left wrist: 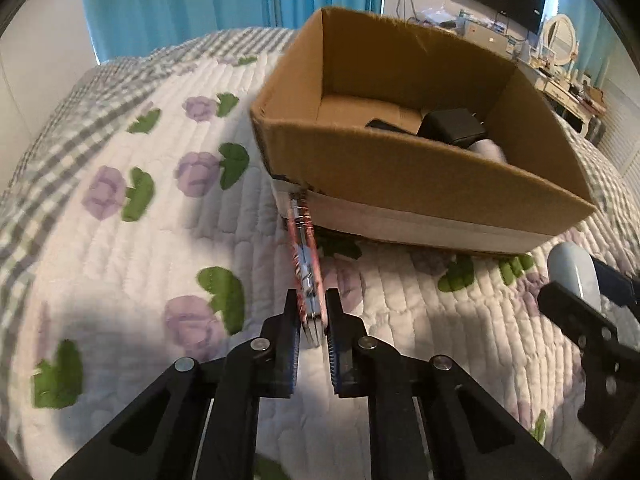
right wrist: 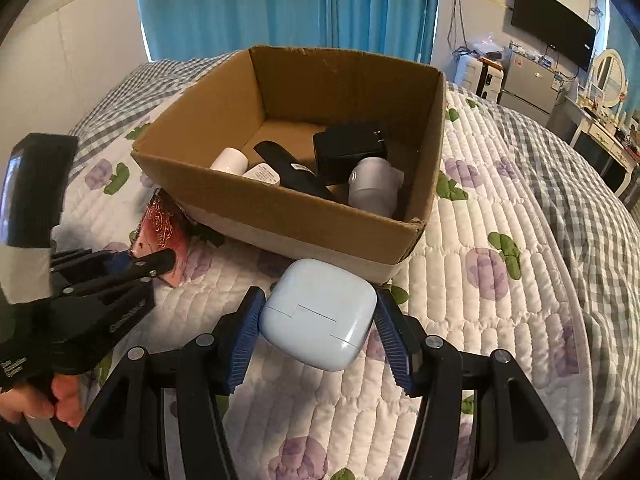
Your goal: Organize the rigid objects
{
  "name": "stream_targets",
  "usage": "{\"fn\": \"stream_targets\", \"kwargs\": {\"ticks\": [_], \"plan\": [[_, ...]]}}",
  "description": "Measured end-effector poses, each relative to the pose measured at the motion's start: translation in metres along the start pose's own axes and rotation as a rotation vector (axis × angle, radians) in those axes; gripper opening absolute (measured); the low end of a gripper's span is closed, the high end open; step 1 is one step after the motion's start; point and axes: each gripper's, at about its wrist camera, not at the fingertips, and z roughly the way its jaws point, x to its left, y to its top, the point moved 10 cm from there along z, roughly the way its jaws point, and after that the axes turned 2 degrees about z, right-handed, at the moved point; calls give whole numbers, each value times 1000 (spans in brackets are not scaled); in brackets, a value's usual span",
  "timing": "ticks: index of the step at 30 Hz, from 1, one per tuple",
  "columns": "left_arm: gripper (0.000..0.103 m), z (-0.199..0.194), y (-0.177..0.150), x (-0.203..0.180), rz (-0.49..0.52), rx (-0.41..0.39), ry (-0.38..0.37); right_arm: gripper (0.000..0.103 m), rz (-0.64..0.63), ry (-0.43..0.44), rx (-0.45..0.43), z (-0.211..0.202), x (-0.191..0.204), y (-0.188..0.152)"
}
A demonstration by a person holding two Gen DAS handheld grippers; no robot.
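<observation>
An open cardboard box (left wrist: 400, 184) stands on the quilted bed; it also shows in the right wrist view (right wrist: 280, 216). Inside lie a black charger (right wrist: 350, 148), a black remote (right wrist: 296, 172), a grey rounded device (right wrist: 374, 186) and white items (right wrist: 230, 160). My left gripper (left wrist: 312, 312) is shut on a thin red patterned spiral notebook (left wrist: 304, 256), held edge-up just before the box's near corner; the notebook shows in the right wrist view (right wrist: 162, 232). My right gripper (right wrist: 318, 320) is shut on a pale blue earbud case (right wrist: 318, 320), close to the box's front wall.
The bed's quilt (left wrist: 140, 240) has purple flowers and green leaves, with a grey checked border. Blue curtains (right wrist: 280, 4) hang behind. A wall TV (right wrist: 552, 24), a fridge and a dresser with a mirror stand at the far right. A hand (right wrist: 36, 400) holds the left gripper.
</observation>
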Motion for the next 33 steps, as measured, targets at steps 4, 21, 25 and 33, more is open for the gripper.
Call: {"fn": "stream_targets", "kwargs": {"ticks": [4,21,25,33], "plan": [[10,-29,12,6,38,-60,2,56,1,-18,-30,-19,0,6],[10,-128,107,-18,133,-284,-72,56,-22,-77,-228,-115,-6,88],[10,-117,140,-21,147,-288,-53,56,-13,-84,-283,-124,-15,126],[10,-53,183,-36,168,-225,-45,56,21,-93,-302,-90,-40,180]]}}
